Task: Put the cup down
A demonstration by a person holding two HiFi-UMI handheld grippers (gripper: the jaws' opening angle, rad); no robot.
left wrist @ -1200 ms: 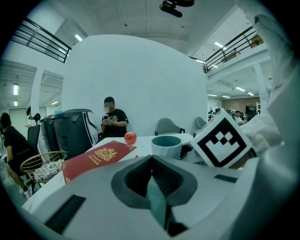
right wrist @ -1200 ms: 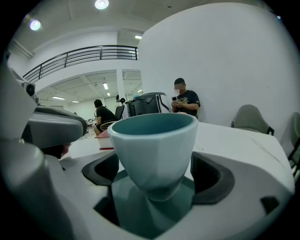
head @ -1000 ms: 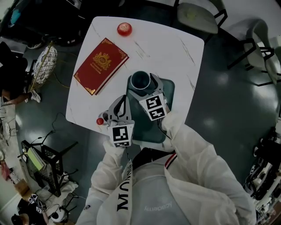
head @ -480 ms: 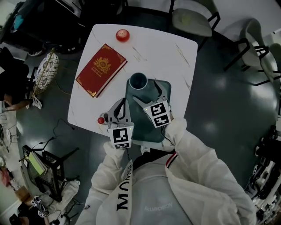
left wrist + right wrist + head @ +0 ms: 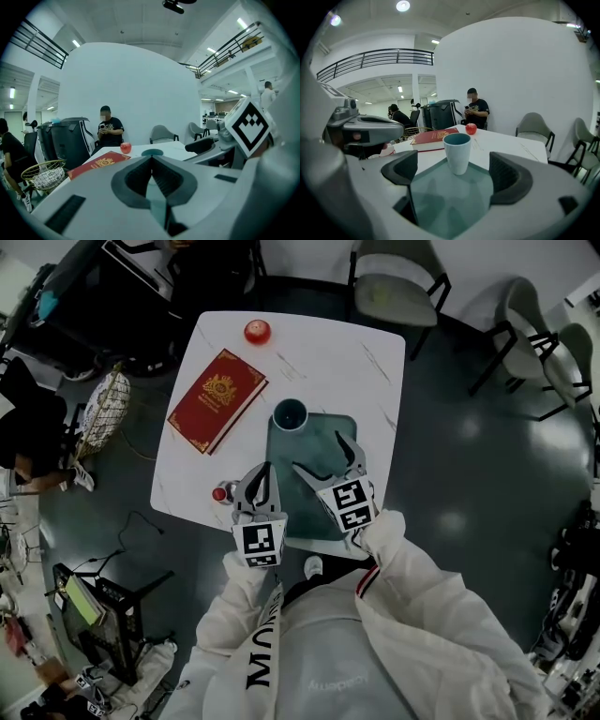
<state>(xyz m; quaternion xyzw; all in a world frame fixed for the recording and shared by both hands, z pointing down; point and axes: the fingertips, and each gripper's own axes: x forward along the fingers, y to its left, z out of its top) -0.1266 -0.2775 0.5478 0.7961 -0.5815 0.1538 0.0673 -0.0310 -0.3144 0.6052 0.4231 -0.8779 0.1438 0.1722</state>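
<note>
While upright on mat (image 5: 323, 439), cup (image 5: 290, 414) beyond spread right fingers (image 5: 313, 472); left fingers (image 5: 254, 490) together.

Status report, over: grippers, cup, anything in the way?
Right gripper open, apart from the cup. Left gripper shut, empty. Cup upright on teal mat, already down. Nothing blocking.

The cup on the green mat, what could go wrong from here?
1. The cup stands upright at the far corner of the mat, right by its edge; a nudge might tip it off.
2. The right gripper is open with its fingers aimed at the cup, so any forward drift could knock it.
3. The small red object sits at the near edge of the table beside the shut left gripper and could be swept off.
</note>
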